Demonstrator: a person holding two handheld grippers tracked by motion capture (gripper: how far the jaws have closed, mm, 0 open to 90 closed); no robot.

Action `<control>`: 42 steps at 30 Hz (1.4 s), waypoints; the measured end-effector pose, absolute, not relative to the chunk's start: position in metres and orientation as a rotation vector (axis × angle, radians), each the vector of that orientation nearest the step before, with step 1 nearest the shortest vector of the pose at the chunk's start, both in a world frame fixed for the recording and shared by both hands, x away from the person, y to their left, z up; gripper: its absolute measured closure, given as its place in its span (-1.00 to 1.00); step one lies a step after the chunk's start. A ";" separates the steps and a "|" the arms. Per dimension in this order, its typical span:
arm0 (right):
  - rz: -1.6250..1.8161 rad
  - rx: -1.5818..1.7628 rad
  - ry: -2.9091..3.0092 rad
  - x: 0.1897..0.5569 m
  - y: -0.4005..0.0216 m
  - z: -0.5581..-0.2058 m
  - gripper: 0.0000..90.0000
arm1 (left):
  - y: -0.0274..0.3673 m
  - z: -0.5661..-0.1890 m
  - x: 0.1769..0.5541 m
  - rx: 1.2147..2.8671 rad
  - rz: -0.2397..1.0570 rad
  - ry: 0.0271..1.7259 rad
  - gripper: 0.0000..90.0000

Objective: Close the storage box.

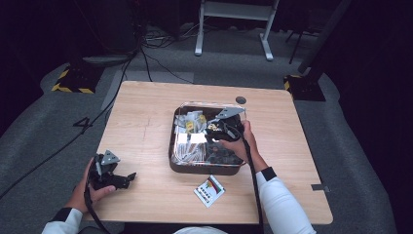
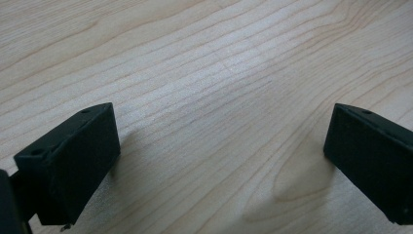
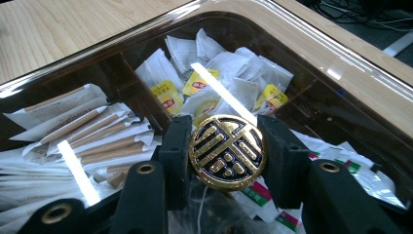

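Left hand (image 1: 90,187) is parked low at the near left, fingers wrapped round the body of the left gripper (image 1: 130,178), which lies pretty much level and points off to the right. Its jaws stand wide apart with nothing between them. Right arm, white sleeve with a dark cuff, reaches forward and a bit left, with the right hand (image 1: 238,144) gripping the right gripper (image 3: 227,151) from behind. Those jaws are partway closed, both pads pressing in from either side.
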State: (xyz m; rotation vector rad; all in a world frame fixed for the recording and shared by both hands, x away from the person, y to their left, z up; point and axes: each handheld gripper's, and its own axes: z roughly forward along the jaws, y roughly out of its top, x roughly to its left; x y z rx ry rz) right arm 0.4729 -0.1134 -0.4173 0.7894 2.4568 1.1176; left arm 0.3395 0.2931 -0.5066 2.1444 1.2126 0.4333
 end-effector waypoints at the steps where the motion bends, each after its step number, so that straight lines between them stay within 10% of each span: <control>1: 1.114 0.790 2.463 0.473 -0.110 -0.419 0.31 | 0.293 -0.507 0.340 2.145 0.434 1.212 -1.00; 42: 1.101 0.838 2.501 0.481 -0.095 -0.439 0.30 | 0.293 -0.507 0.339 2.139 0.428 1.215 -1.00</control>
